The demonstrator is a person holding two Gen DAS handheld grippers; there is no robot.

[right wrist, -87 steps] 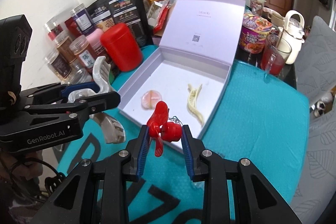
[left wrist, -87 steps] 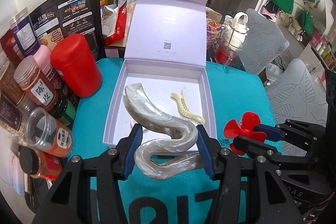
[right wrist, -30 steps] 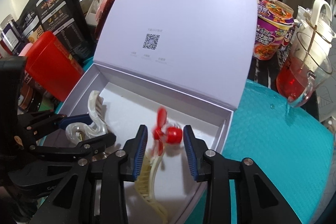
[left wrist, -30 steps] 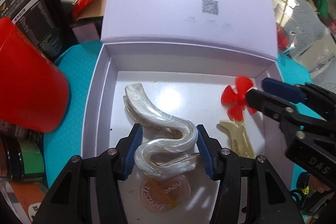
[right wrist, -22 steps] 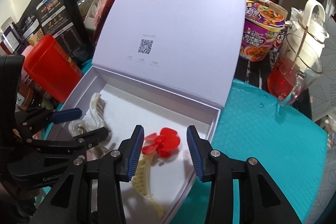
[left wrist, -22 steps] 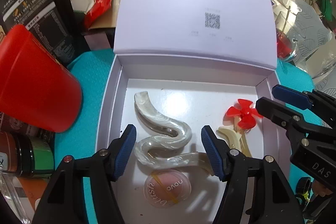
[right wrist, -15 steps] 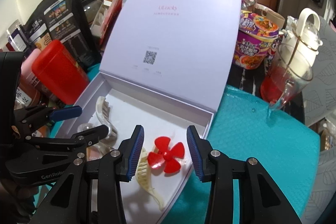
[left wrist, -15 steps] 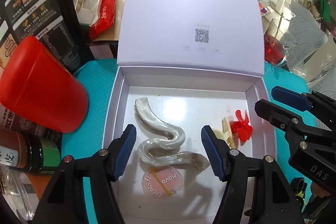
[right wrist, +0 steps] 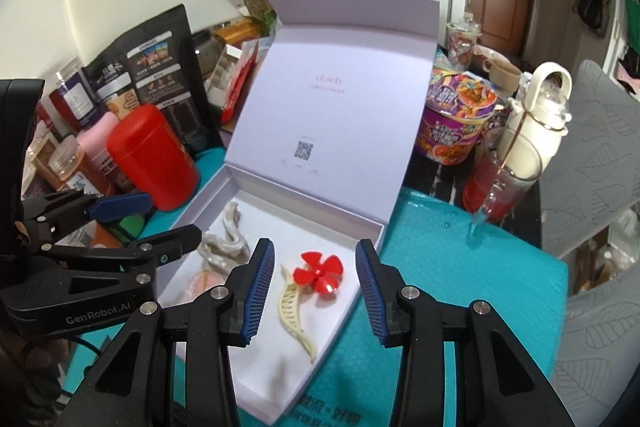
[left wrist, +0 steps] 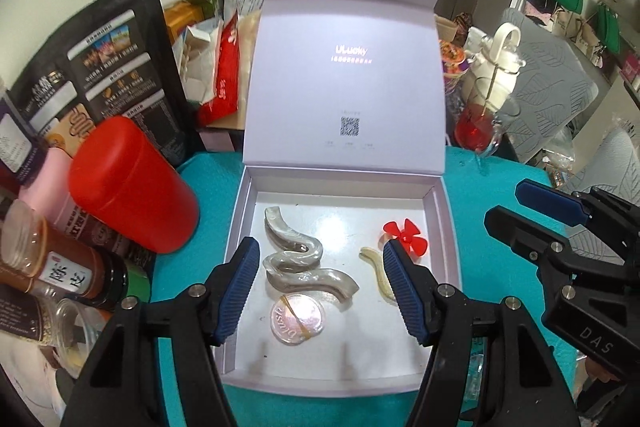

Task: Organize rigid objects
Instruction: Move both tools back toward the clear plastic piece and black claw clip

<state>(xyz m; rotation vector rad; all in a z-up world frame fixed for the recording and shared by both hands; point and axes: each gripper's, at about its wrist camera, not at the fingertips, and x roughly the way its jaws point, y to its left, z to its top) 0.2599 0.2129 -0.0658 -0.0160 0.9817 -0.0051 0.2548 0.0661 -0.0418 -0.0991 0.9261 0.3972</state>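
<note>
An open lilac box (left wrist: 236, 227) stands on the teal mat with its lid upright. Inside lie a pearl wavy hair claw (left wrist: 296, 255), a red propeller (left wrist: 406, 235), a cream hair clip (left wrist: 378, 271) and a pink round blush disc (left wrist: 296, 315). My left gripper (left wrist: 320, 246) hovers open above the claw, touching nothing. My right gripper (right wrist: 314, 246) is open above the red propeller (right wrist: 318, 273) and the cream hair clip (right wrist: 294, 319), with nothing between its pads. Each gripper shows in the other's view: the right gripper (left wrist: 505, 202) and the left gripper (right wrist: 172, 215).
A red canister (left wrist: 132, 187), spice jars (left wrist: 68, 267) and a black pouch (left wrist: 108, 67) crowd the box's left side. A glass pitcher of red drink (left wrist: 484, 123) and a noodle cup (right wrist: 456, 115) stand behind at the right. Bare teal mat (right wrist: 460, 287) lies right of the box.
Both grippers carried their items into the box, opened and rose. The pearl claw and the red propeller now lie loose on the box floor.
</note>
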